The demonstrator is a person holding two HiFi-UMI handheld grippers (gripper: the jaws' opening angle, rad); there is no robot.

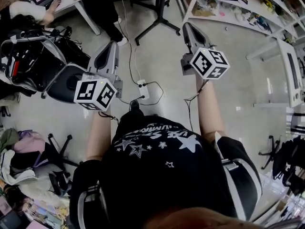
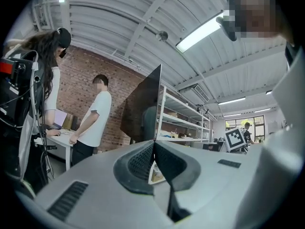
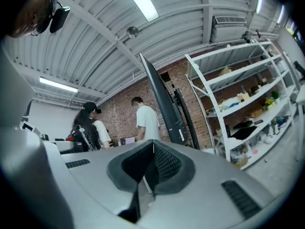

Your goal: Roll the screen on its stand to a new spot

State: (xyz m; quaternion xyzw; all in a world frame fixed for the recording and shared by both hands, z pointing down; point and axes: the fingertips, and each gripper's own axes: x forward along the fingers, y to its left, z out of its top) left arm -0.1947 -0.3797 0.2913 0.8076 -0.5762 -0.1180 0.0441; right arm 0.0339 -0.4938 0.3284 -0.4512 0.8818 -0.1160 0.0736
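The screen is a big dark panel on a black stand, ahead of both grippers and seen nearly edge-on in the right gripper view. In the head view its splayed base legs rest on the grey floor just beyond the grippers. My left gripper is held out on the left, jaws together at the tips with nothing between them. My right gripper reaches slightly farther, to the right of the base, and is also shut and empty. Neither touches the stand.
A white shelf rack full of items stands right of the stand. Two people work at a desk on the left. A black chair, a power strip with cables and a white table are nearby.
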